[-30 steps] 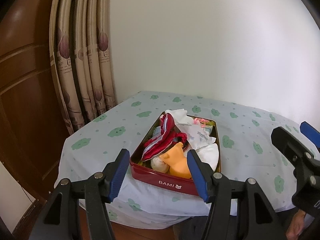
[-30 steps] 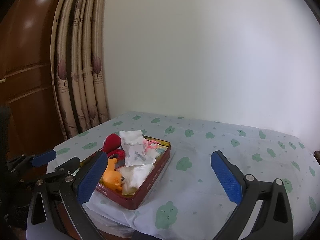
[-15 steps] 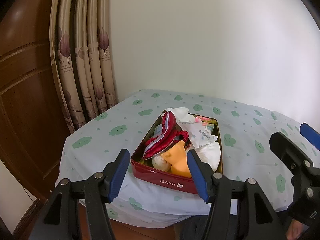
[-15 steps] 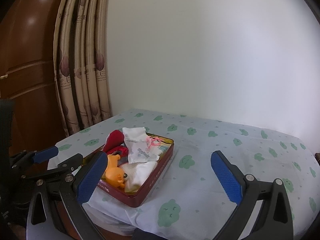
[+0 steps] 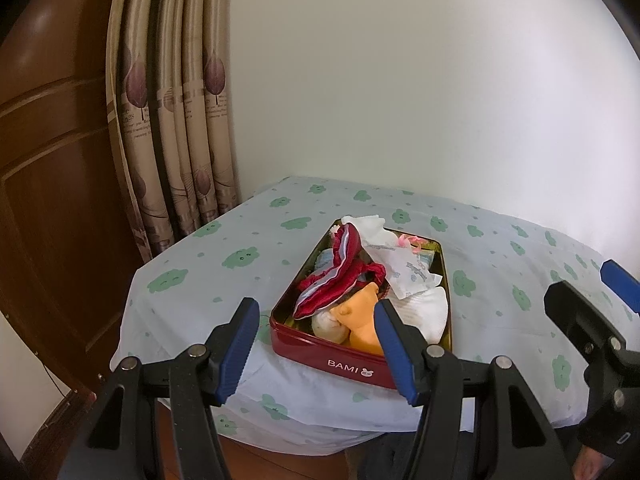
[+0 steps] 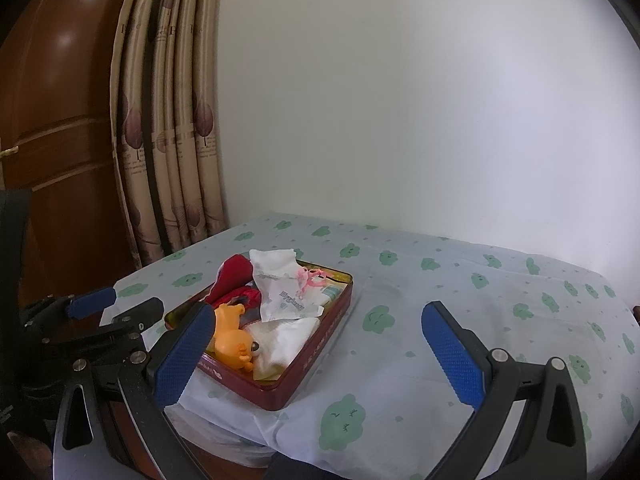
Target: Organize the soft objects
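Observation:
A red tin [image 5: 352, 366] marked BAMI sits on the table near its front left corner, also seen as the red tin [image 6: 316, 354] in the right wrist view. It holds a red cloth [image 5: 340, 280], an orange toy [image 5: 362, 320], a white cloth [image 5: 426, 310], a white printed packet [image 5: 408, 270] and a small pink item [image 5: 412, 240]. My left gripper [image 5: 316, 346] is open just short of the tin's front wall, with nothing between its pads. My right gripper [image 6: 320, 354] stands open to the tin's right, above the tablecloth, holding nothing.
The table [image 6: 500, 320] wears a pale blue cloth with green cloud prints, bare to the right of the tin. A beige curtain [image 5: 176, 128] and a brown wooden door [image 5: 52, 160] stand at the left. A white wall rises behind.

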Tool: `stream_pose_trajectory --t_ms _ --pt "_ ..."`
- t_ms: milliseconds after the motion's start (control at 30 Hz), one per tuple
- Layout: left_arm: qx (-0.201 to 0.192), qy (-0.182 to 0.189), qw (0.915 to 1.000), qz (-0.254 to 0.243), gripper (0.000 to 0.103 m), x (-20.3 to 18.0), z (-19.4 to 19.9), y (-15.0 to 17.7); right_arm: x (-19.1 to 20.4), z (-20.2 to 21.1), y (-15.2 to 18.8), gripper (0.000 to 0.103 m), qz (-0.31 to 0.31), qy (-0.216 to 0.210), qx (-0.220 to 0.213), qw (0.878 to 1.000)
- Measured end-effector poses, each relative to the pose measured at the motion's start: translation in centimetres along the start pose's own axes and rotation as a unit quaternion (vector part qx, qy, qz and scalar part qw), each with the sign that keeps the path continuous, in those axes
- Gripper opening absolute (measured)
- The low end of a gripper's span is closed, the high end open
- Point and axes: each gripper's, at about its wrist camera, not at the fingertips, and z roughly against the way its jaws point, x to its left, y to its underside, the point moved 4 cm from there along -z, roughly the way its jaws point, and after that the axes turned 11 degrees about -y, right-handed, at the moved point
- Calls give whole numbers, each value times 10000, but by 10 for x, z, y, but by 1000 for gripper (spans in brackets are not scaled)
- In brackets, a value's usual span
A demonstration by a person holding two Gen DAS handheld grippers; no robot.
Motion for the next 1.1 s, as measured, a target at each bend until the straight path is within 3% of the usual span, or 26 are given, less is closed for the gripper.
stream_pose_trajectory --t_ms 1100 --pt "28 -78 10000 20 64 1 -1 3 -1 -2 3 102 14 -45 50 10000"
